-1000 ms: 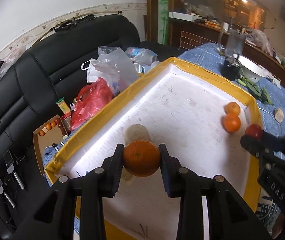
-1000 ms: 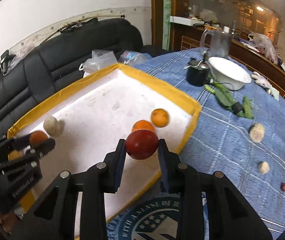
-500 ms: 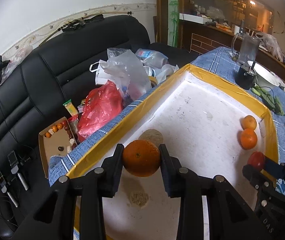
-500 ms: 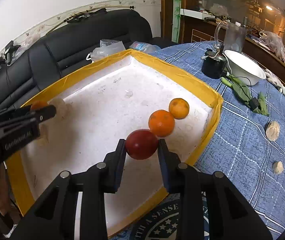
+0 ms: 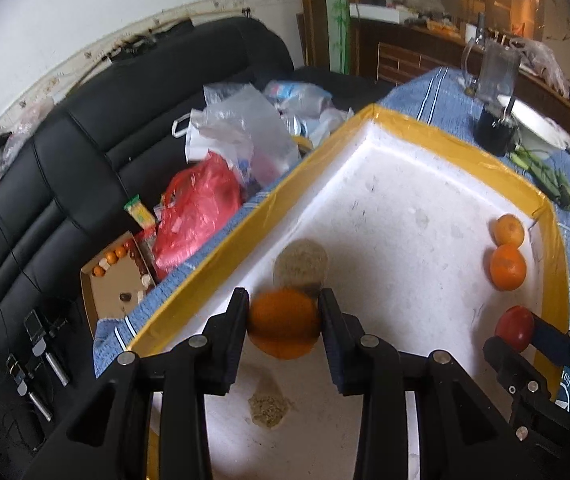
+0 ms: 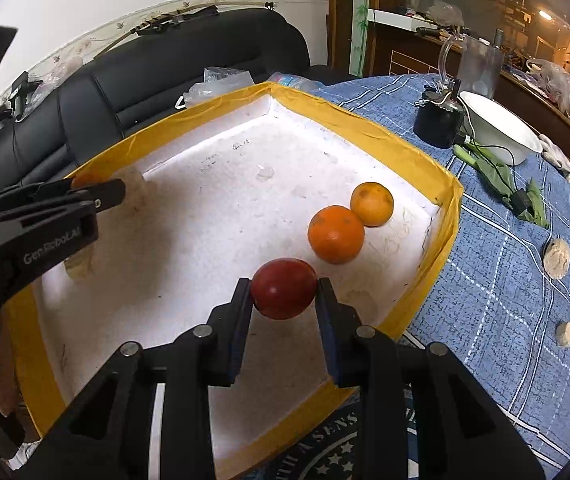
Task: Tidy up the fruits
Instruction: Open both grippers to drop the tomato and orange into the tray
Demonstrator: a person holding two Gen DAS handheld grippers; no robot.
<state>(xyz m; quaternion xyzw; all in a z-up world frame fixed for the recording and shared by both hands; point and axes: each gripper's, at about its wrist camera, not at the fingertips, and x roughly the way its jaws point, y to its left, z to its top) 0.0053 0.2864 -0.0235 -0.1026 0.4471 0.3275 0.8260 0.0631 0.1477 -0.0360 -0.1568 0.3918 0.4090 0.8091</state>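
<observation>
Left wrist view shows the left gripper (image 5: 283, 330) pinching an orange (image 5: 283, 328) between its two black fingers (image 5: 235, 340), above the white tray with the yellow rim (image 5: 437, 142). A round tan fruit (image 5: 302, 266) sits on the tray floor at 12 o'clock from the orange, just beside it. Two more oranges (image 5: 507, 266) sit touching each other by the tray wall at 3 o'clock. Right wrist view shows the right gripper (image 6: 283, 294) pinching a red apple (image 6: 283, 294) over the tray, with the two oranges (image 6: 336, 234) near it at 1 o'clock. On the blue cloth surface (image 6: 497, 280) at 2 o'clock stands a white bowl (image 6: 493, 128).
</observation>
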